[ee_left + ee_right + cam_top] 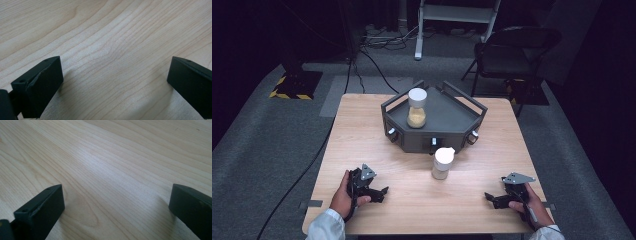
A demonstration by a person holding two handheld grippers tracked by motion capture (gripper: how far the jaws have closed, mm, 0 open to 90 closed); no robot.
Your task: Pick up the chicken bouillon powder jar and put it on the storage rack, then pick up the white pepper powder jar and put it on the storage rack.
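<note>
Near the front edge of the table (377,125) both grippers rested low on the wood, the left gripper (379,192) by the front-left corner and the right gripper (493,199) by the front-right corner, each held in a hand. Both stood wide apart at the jaws with nothing but bare wood grain between them, as the left gripper view and right gripper view showed.

Between them, a little nearer the right one and closer to the table's middle, stood a small jar (442,163) with a white lid, upright, just in front of the dark tray (452,107). A second jar (416,107) with yellowish contents stood upright inside the tray, towards its back-left wall.

The step in hand looked to be the first reach for the small jar. To do it well, the right gripper would likely approach level and from the side, jaws kept wide until they straddled the body below the lid, then close gently and squarely. Coming in too high could catch the lid alone; a slanted or hurried approach could tip the jar against the tray's front.
</note>
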